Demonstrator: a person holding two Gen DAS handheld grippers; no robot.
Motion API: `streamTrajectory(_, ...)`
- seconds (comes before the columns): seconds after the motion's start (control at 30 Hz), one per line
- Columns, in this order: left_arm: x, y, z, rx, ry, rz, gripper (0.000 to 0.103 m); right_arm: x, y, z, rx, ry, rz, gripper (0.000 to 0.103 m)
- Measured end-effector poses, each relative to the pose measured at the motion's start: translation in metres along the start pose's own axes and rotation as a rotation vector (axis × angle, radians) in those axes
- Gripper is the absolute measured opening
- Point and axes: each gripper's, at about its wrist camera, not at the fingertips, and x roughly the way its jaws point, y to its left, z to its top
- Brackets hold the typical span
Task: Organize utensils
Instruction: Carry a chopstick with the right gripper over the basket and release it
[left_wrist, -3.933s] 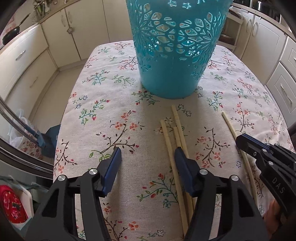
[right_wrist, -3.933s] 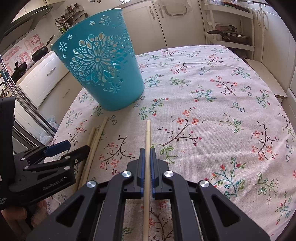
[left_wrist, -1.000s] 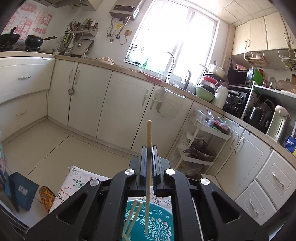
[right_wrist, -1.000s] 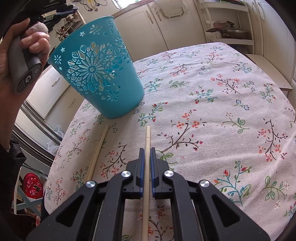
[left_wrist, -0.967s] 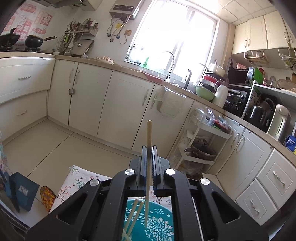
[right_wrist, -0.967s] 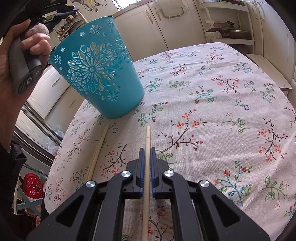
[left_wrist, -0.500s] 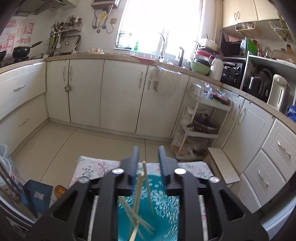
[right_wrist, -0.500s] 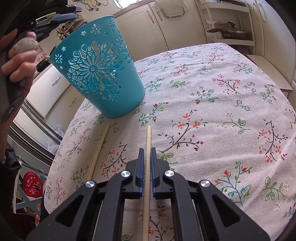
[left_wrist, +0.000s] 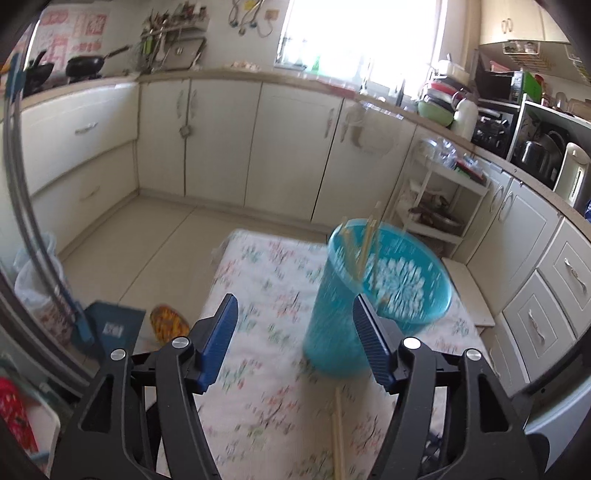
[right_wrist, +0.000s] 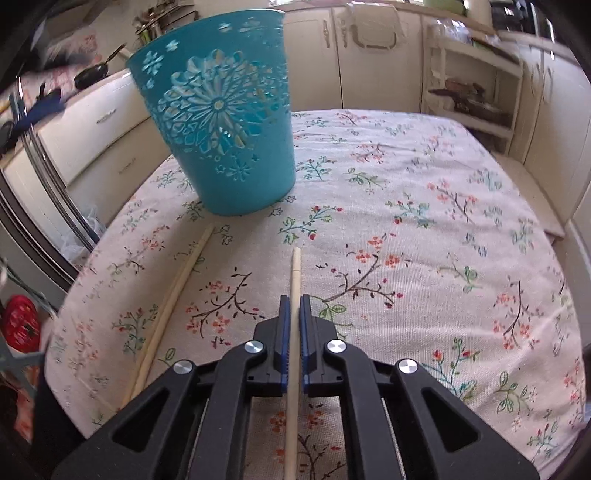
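Looking along my left hand-held gripper (left_wrist: 295, 339), I see its jaws have just been opening and now stand wide with nothing between them, while the blurred teal basket (left_wrist: 343, 332) stands at about one o'clock on the floral desk (left_wrist: 273, 273) with chopsticks (left_wrist: 364, 247) leaning inside it. Along my right hand-held gripper (right_wrist: 292, 306), the jaws are clamped narrow on one chopstick (right_wrist: 295, 273) pointing toward twelve o'clock; another chopstick (right_wrist: 177, 284) lies on the cloth at nine o'clock, its far tip near the basket's base at eleven.
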Motion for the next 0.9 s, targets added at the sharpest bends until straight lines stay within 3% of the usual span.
streamTrajectory(0.2, -0.009, 0.034, -0.044, 0.003, 0.081, 0.041, 0.062, -0.064, -0.011, 0.037, 0.111, -0.176, 0.186, 0.006)
streamTrajectory(0.33, -0.018, 0.045, -0.059, 0.006, 0.1, 0.055, 0.062, -0.104, -0.001, 0.097, 0.135, -0.337, 0.288, 0.006)
streamTrajectory(0.47, -0.023, 0.045, -0.067, 0.011, 0.108, 0.053, 0.062, -0.119, 0.02, 0.155, 0.11, -0.474, 0.313, 0.006)
streamTrajectory(0.57, -0.026, 0.043, -0.069, 0.016, 0.107, 0.053, 0.062, -0.11, 0.037, 0.191, 0.088, -0.571, 0.27, 0.006)
streamTrajectory(0.67, -0.03, 0.042, -0.065, 0.012, 0.099, 0.053, 0.064, -0.08, 0.044, 0.212, 0.092, -0.605, 0.175, 0.006)
streamTrajectory(0.8, -0.037, 0.045, -0.062, -0.001, 0.084, 0.055, 0.07, -0.039, 0.055, 0.206, 0.02, -0.588, 0.041, 0.006)
streamTrajectory(0.9, -0.04, 0.045, -0.06, 0.001, 0.081, 0.066, 0.072, -0.016, 0.058, 0.189, -0.036, -0.522, 0.007, 0.006)
